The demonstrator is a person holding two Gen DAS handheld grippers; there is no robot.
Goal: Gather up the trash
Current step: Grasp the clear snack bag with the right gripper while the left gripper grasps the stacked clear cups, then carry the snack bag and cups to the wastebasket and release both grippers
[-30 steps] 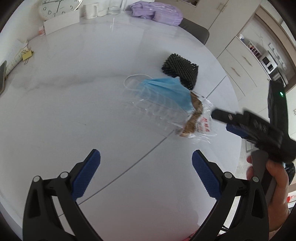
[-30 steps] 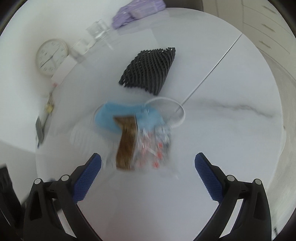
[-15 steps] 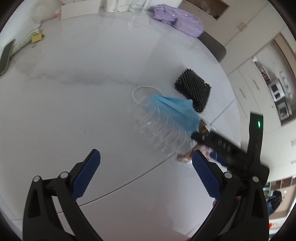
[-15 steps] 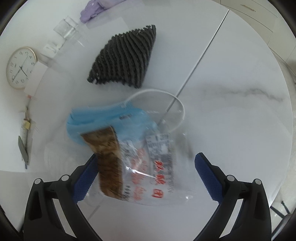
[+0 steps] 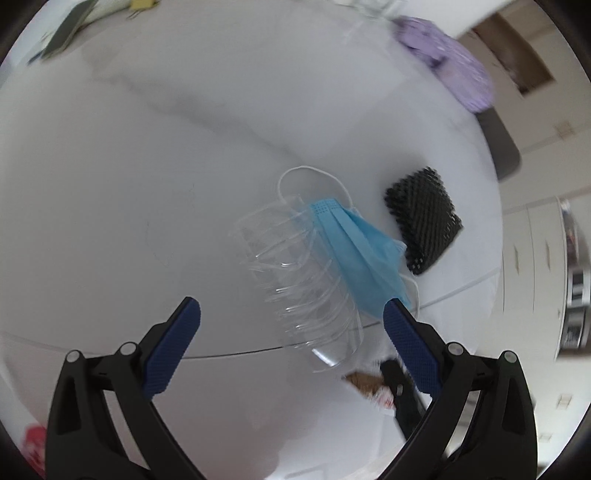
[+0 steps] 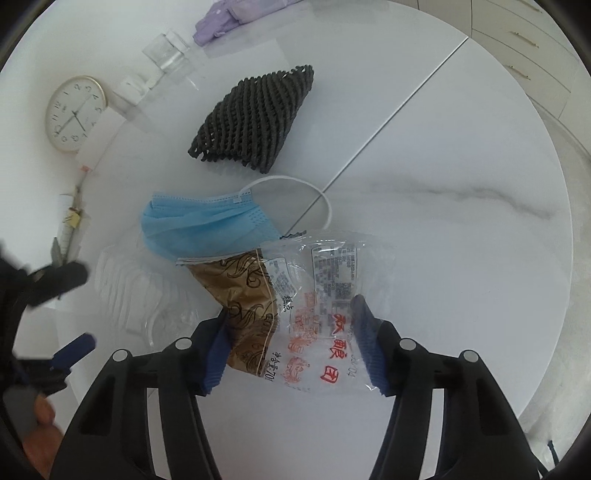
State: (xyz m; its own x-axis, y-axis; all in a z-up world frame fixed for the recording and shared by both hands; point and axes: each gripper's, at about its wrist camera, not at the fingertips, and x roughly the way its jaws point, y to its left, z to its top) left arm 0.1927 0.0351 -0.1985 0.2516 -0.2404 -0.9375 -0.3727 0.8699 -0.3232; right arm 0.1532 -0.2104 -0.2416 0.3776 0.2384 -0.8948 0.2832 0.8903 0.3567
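On the white round table lie a clear snack wrapper point(image 6: 314, 302) with red print and a brown inner sleeve, a blue face mask point(image 6: 207, 225), a clear ribbed plastic tray point(image 5: 303, 280) and a black foam net point(image 6: 255, 122). My right gripper point(image 6: 291, 339) straddles the wrapper, its jaws partly closed with the pads at the wrapper's two sides. My left gripper point(image 5: 291, 347) is open, hovering just before the clear tray and the mask point(image 5: 362, 254). The black net point(image 5: 424, 218) lies beyond the mask. A bit of the wrapper point(image 5: 373, 384) shows by my left gripper's right finger.
A clock point(image 6: 74, 114) leans at the table's back left, with drinking glasses point(image 6: 166, 55) and a purple cloth point(image 6: 236, 14) behind. A seam point(image 6: 388, 122) crosses the tabletop. Cabinets point(image 5: 535, 258) stand beyond the table's right edge.
My right gripper has come down onto the wrapper and its jaws have narrowed around it. My left gripper has moved closer to the clear tray and mask.
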